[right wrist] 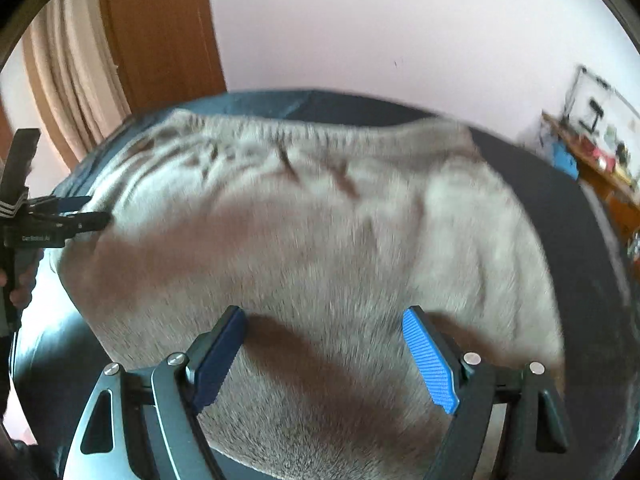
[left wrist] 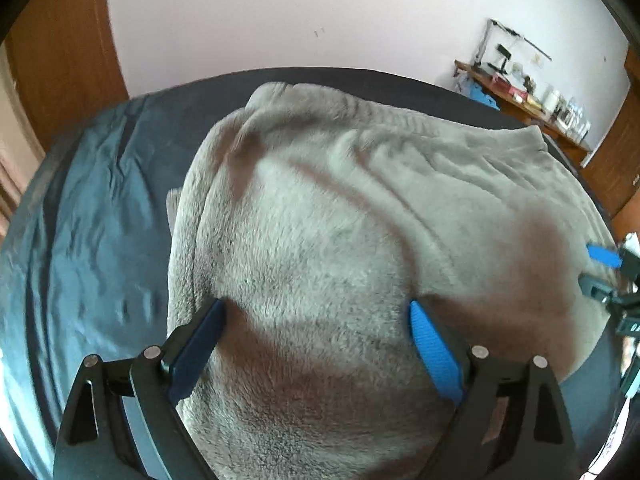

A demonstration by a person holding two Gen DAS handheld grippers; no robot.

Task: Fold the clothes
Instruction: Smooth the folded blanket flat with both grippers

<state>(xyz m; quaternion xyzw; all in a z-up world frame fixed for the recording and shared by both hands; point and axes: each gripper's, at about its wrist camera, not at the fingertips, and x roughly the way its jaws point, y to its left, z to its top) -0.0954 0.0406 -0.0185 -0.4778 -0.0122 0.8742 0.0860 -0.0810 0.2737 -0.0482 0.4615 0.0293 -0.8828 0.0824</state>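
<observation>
A grey fleece garment point(left wrist: 340, 208) lies spread on a dark blue bed point(left wrist: 92, 216), with a ribbed hem along its far edge. My left gripper point(left wrist: 316, 312) is open, its blue pads point(left wrist: 430, 344) wide apart just above the near part of the fleece. My right gripper point(right wrist: 324, 320) is also open above the same garment point(right wrist: 320, 220), nothing between its pads point(right wrist: 428, 356). Each gripper shows in the other's view: the right one at the far right edge of the left wrist view point(left wrist: 600, 268), the left one at the left edge of the right wrist view point(right wrist: 84, 210), over the fabric's edge.
A wooden door point(left wrist: 60, 52) and beige curtain point(right wrist: 68, 80) stand at the left. A cluttered wooden shelf point(left wrist: 532, 96) is at the far right against the pale wall point(left wrist: 300, 12). The bed's dark edge point(right wrist: 576, 240) curves around the garment's right side.
</observation>
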